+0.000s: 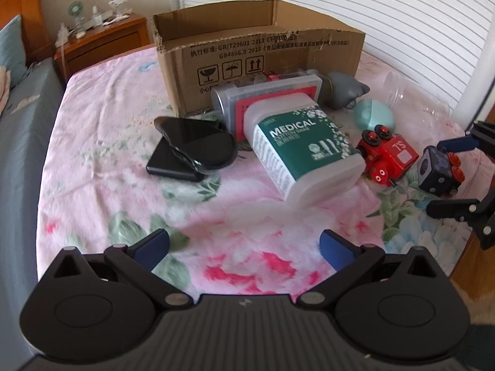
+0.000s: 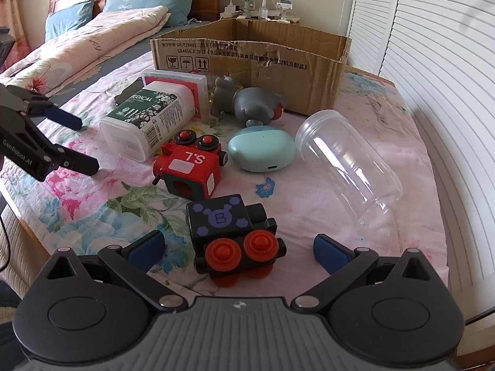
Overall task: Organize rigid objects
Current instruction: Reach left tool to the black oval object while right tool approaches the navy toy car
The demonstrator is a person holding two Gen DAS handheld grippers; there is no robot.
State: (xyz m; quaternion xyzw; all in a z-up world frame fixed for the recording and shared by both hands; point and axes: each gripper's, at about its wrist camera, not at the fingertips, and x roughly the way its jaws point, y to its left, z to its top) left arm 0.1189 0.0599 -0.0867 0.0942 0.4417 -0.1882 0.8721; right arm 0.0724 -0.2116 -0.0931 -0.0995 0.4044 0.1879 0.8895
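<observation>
The right gripper is spread wide around a black toy train on the bed, not gripping it. Just past it sits a red toy train. The left gripper is also wide and empty, with a cotton swab box ahead. Farthest stands a cardboard box.

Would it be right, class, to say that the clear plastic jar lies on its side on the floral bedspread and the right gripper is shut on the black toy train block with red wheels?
Not quite. In the right wrist view, the right gripper is open around the black toy train block with red wheels, not gripping it. The clear plastic jar does lie sideways on the floral bedspread.
</observation>
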